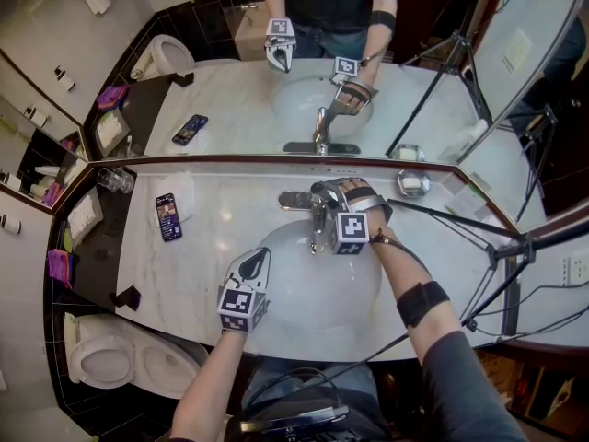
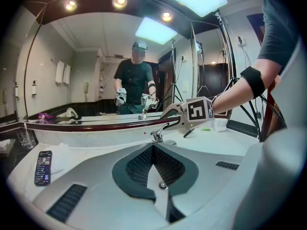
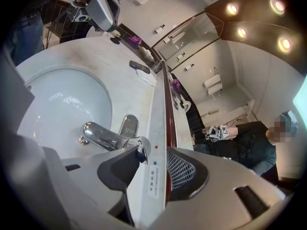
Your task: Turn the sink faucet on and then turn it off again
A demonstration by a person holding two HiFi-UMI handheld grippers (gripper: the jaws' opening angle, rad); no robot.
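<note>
Phone (image 1: 168, 216) flat on marble counter (image 1: 230, 201), toilet (image 1: 101, 360) beside it, perhaps a soap dish (image 1: 413, 183).

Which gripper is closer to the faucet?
Right. The right gripper is at the faucet, jaws apart by its lever; the left gripper hangs over the basin's near rim, short of the faucet.

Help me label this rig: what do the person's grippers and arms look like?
The left gripper and right gripper are pale grey shells with dark meshed pads, and each carries a white cube with black square markers. The right arm wears a black band and a grey sleeve.
</note>
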